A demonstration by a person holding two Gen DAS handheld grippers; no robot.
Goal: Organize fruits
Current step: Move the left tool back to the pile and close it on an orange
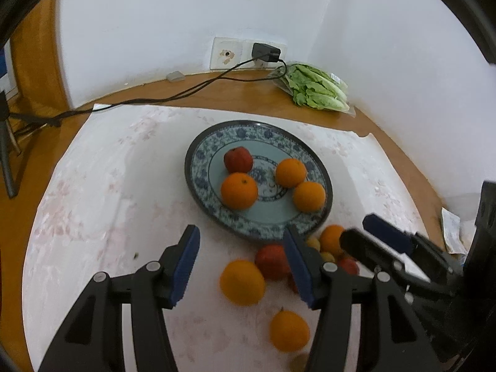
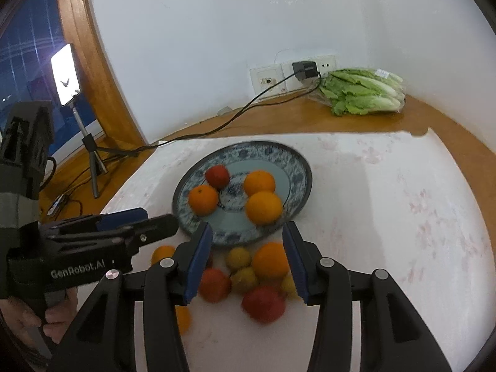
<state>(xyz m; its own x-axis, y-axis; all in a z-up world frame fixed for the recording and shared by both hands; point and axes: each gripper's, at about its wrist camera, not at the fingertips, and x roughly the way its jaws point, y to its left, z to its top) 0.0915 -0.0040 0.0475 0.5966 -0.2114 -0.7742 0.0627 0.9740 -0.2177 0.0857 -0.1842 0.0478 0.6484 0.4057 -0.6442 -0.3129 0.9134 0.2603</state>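
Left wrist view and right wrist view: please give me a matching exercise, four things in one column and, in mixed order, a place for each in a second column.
Things:
1. red apple
2. lettuce bag
3. charger
4. blurred orange

Places:
a. in the wall socket
b. on the white cloth, between the open left gripper's fingers
c. on the blue patterned plate
d. on the bare wood by the wall

Pairs: 1-c, 2-d, 3-a, 4-b

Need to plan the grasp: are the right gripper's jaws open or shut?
Open: the right gripper shows a wide gap between its jaws, holding nothing.
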